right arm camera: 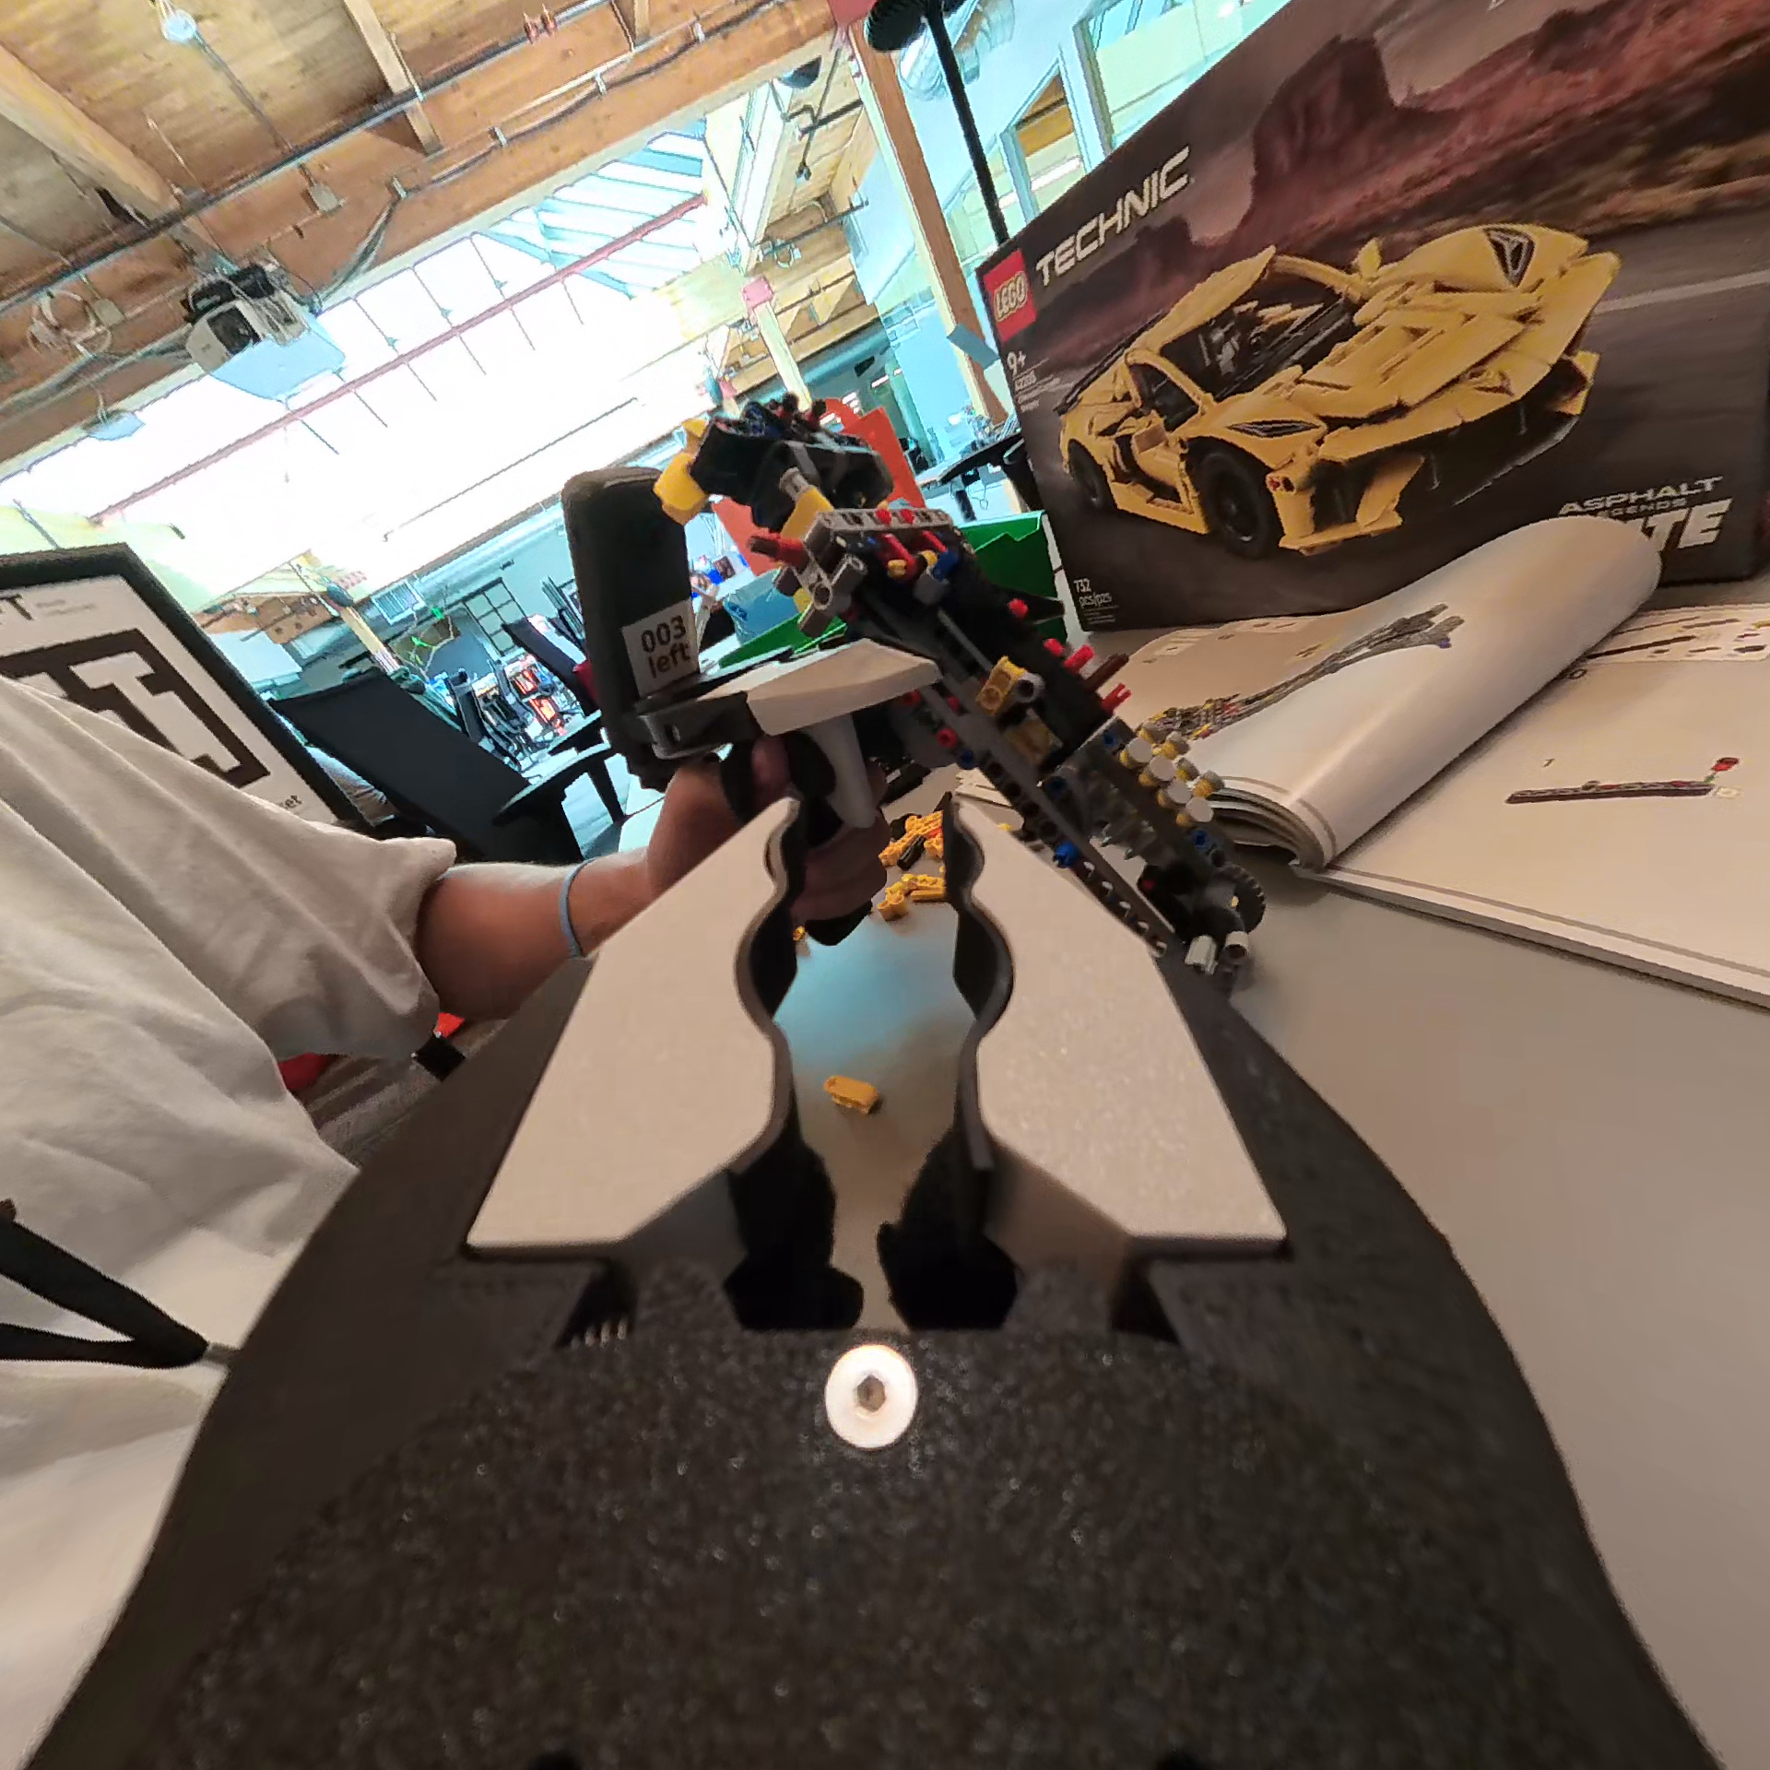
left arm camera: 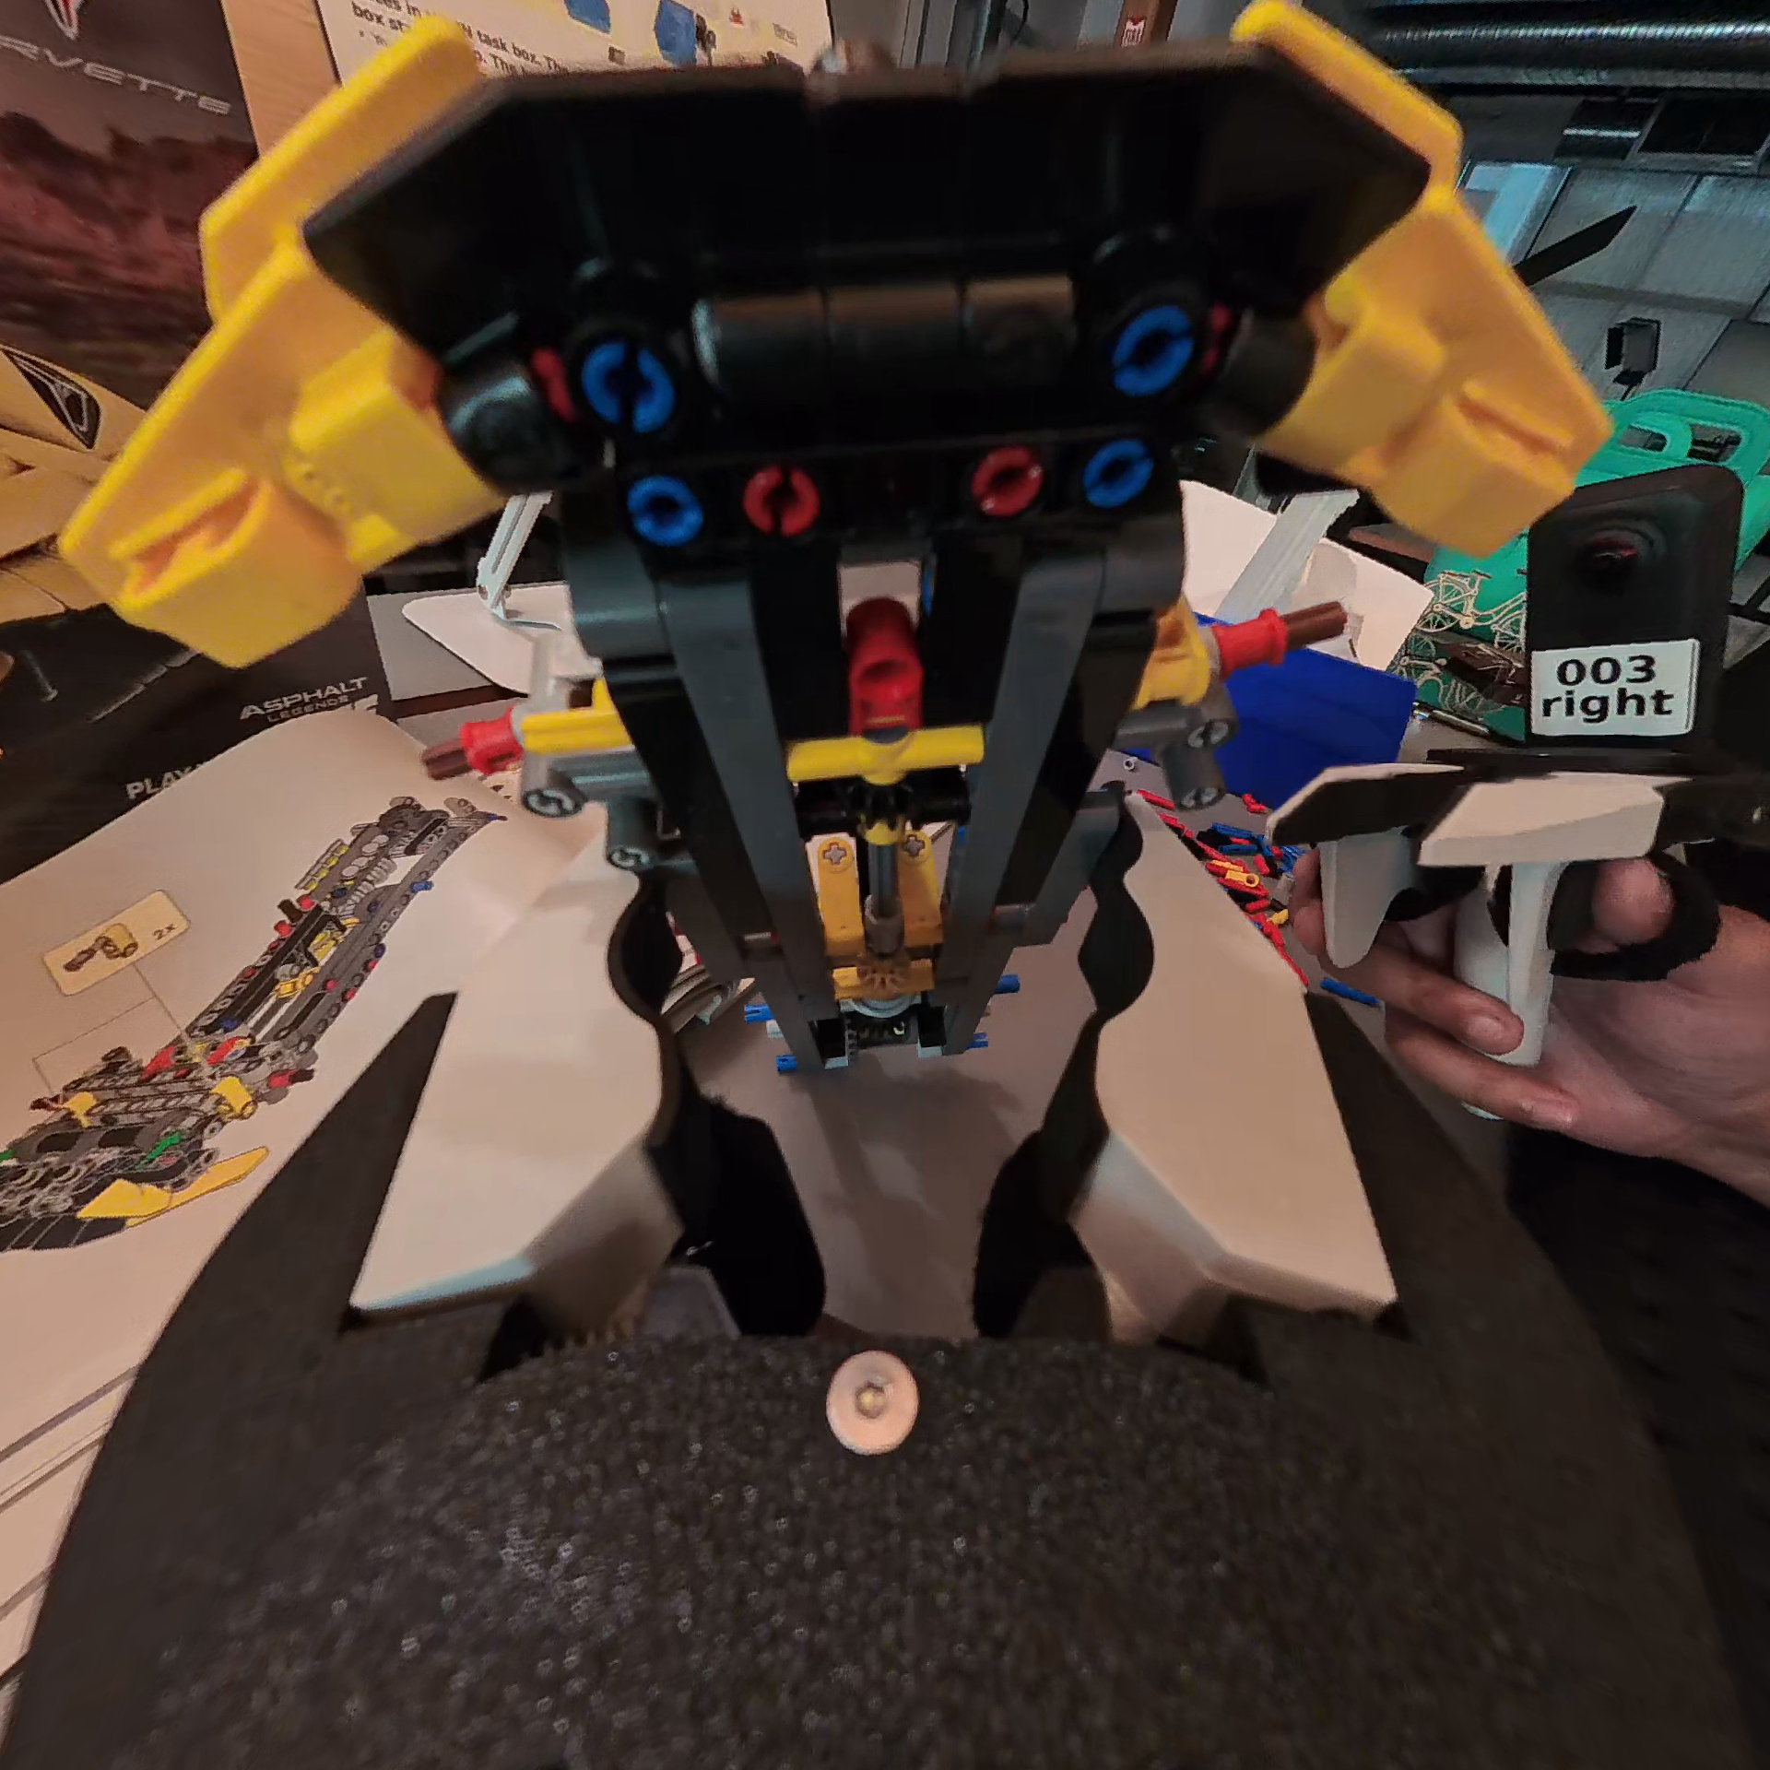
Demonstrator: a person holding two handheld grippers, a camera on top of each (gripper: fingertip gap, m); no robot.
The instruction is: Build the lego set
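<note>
Black-yellow lego chassis [left arm camera: 867, 594] clamped in left hand-held gripper [left arm camera: 876, 919]; right hand-held gripper [right arm camera: 872, 867] parted, empty.

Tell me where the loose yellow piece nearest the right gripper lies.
Right wrist view: the yellow piece lies alone on the grey table, seen between the right gripper fingers.

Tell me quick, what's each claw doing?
Left gripper: shut on the lego chassis, tilted up.
Right gripper: open, holding nothing.

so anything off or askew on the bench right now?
Mostly normal. The chassis is tilted steeply in the left gripper, one end down near the table. One yellow piece lies alone, away from the pile. The right gripper holds nothing.
</note>
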